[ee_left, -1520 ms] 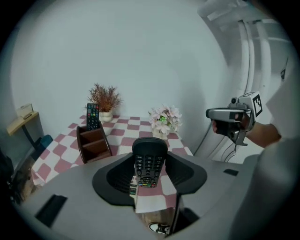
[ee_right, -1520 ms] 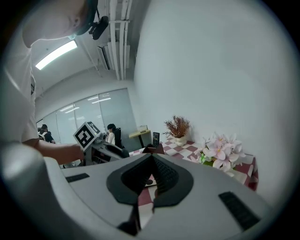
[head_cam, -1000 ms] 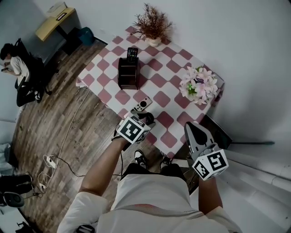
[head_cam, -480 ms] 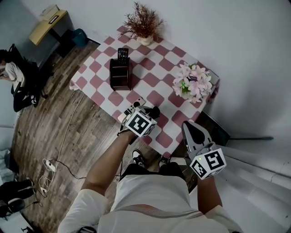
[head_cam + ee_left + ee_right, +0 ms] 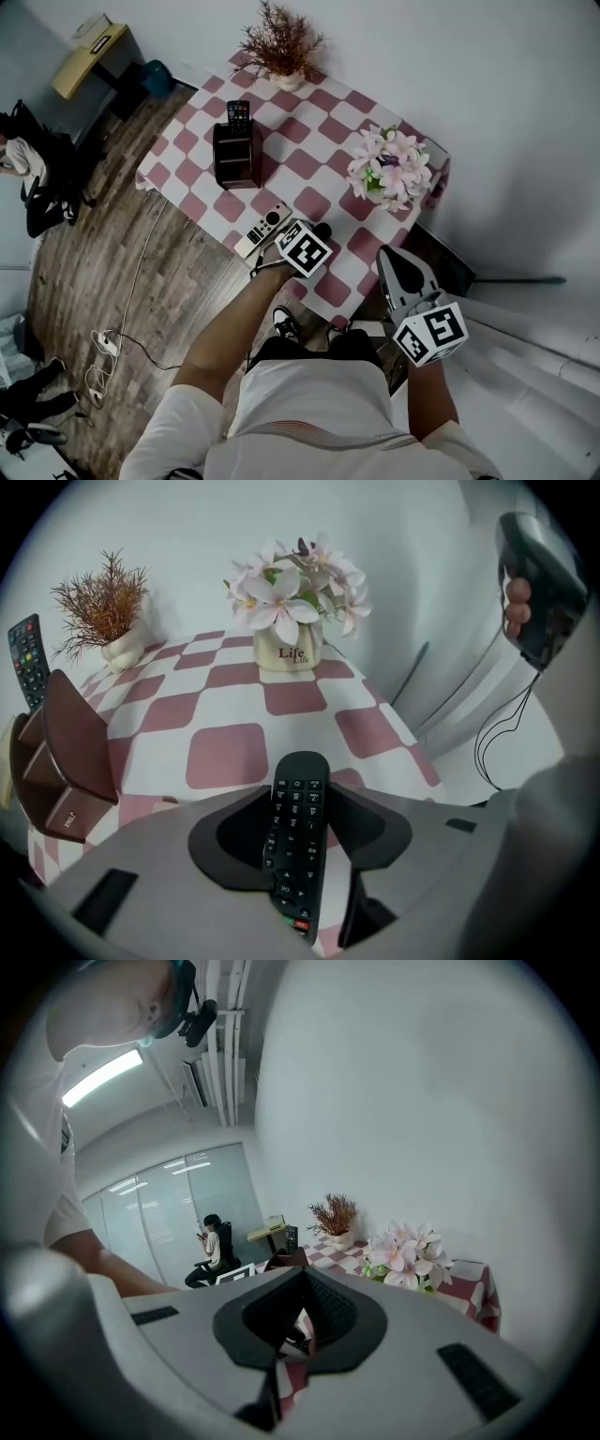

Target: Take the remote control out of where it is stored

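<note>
A black remote (image 5: 298,841) lies lengthwise between the pads of my left gripper (image 5: 300,795), which is shut on it; the jaws have just been closing a little. In the head view the left gripper (image 5: 319,232) hangs low over the near edge of the checkered table (image 5: 309,164). A second black remote (image 5: 238,114) stands upright in the brown holder (image 5: 234,157), also seen as the remote (image 5: 28,658) and holder (image 5: 66,752) at far left. My right gripper (image 5: 392,257) stays off the table's right corner, its tips (image 5: 306,1270) together and nothing held.
A white remote (image 5: 262,229) lies at the table's near edge, left of my left gripper. A vase of pink flowers (image 5: 389,173) and a dried plant (image 5: 278,47) stand on the table. Cables (image 5: 103,342) lie on the wooden floor; a person (image 5: 19,159) sits far left.
My left gripper has sunk and shifted right along the near table edge with the black remote in it, uncovering the white remote. The right gripper has hardly moved.
</note>
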Demonstrator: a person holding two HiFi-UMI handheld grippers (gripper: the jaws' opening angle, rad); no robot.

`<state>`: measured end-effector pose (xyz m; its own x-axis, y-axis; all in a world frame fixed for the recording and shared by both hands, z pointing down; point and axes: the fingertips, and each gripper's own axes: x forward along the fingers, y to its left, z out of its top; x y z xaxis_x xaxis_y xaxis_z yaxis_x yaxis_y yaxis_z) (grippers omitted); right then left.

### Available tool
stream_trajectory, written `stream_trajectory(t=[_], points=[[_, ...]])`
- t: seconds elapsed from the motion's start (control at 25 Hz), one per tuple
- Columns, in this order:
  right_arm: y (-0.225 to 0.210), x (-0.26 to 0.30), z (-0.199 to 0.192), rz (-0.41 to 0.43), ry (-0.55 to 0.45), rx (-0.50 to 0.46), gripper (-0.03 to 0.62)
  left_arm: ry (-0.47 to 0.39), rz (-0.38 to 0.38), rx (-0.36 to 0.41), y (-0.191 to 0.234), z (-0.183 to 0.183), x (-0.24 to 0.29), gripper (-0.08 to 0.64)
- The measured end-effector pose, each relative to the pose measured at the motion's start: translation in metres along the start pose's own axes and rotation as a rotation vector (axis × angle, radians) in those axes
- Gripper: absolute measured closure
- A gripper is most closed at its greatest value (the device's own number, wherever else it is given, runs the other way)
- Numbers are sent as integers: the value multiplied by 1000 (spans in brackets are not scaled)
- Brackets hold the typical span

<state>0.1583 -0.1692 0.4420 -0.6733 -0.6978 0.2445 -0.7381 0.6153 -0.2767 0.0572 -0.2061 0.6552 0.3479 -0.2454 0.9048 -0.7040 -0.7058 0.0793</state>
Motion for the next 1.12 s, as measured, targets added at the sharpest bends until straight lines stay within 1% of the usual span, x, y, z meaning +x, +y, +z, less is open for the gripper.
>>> stream_trajectory(t=[0.16, 0.24, 0.4, 0.64, 0.68, 0.76, 0.88, 0.96, 1.04, 1.12], points=[[-6, 0, -1, -6, 2, 9, 578, 15, 14, 17, -2, -4, 6, 366], [-7, 0, -1, -11, 6, 12, 578, 9, 27, 12, 0, -3, 6, 364], [-5, 1, -3, -8, 7, 19, 578, -41, 67, -4, 3, -1, 3, 364], [8, 3, 1, 8, 1, 4, 578, -120, 52, -41, 7, -1, -19, 364], [10, 3, 1, 11, 0, 2, 578, -148, 49, -56, 8, 0, -27, 364], [17, 4, 2, 19, -3, -4, 578, -239, 36, -100, 12, 8, -52, 364], [25, 3, 3, 26, -5, -11, 578, -429, 8, -163, 17, 24, -105, 370], [32, 3, 3, 30, -4, -9, 578, -565, 0, -186, 20, 34, -144, 433], [41, 4, 4, 37, -5, -13, 578, -675, 24, -210, 28, 39, -180, 504], [52, 5, 6, 52, -9, -25, 578, -756, 63, -227, 36, 39, -213, 527]])
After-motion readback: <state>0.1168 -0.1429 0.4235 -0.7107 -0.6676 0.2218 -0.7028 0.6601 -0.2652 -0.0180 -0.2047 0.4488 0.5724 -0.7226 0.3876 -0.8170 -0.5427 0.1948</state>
